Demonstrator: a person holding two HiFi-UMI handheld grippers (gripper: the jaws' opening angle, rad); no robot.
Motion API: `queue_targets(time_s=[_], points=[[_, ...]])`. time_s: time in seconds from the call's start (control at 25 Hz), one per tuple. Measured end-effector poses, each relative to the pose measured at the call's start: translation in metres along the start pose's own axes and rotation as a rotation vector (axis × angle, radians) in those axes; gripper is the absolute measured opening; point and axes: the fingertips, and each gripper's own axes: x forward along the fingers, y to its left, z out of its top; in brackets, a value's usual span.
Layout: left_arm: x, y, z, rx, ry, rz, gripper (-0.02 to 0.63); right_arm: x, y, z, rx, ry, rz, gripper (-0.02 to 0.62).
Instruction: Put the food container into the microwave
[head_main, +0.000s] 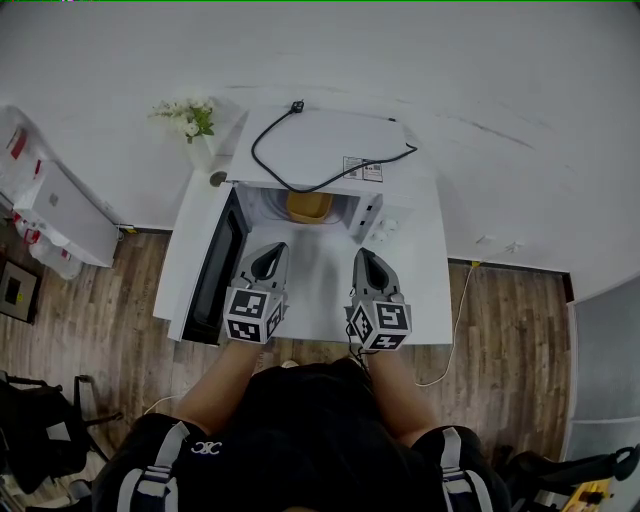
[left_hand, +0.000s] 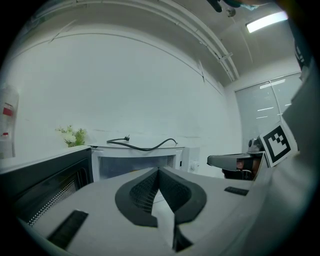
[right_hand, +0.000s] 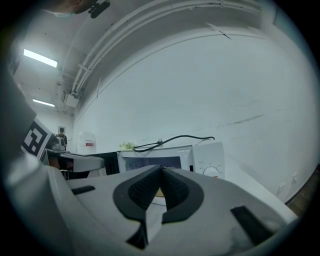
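**Container Sat Inside Open Microwave, Both Grippers Shut and Empty**

The orange food container sat inside the cavity of the white microwave, just behind the front opening. No gripper touched it. The microwave door stood open, swung out to the left, with its dark inner face turned toward the middle of the white desk.

The left hand-held gripper hovered over the desk in front of the opening, toward its left side. Its jaws pointed at the cavity. In the left gripper view its two dark pads met at their tips, closed with nothing between them.

The right hand-held gripper was level with it, near the microwave's control panel and well apart from the left one. Its jaws were likewise drawn together at the tips and held nothing. Both grippers stopped short of the microwave, with bare desk between them and the opening.

A black power cable lay looped across the top of the microwave, and its plug rested free near the back edge. A small bunch of white flowers stood at the desk's rear left corner, beside the microwave and against the white wall. The desk stood on a wooden floor.
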Motion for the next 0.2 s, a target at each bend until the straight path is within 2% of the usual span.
queue_targets(time_s=[0.2], points=[[-0.0021, -0.0001, -0.0012, 0.0, -0.001, 0.002, 0.002, -0.0005, 0.0037, -0.0026, -0.003, 0.006, 0.014, 0.002]])
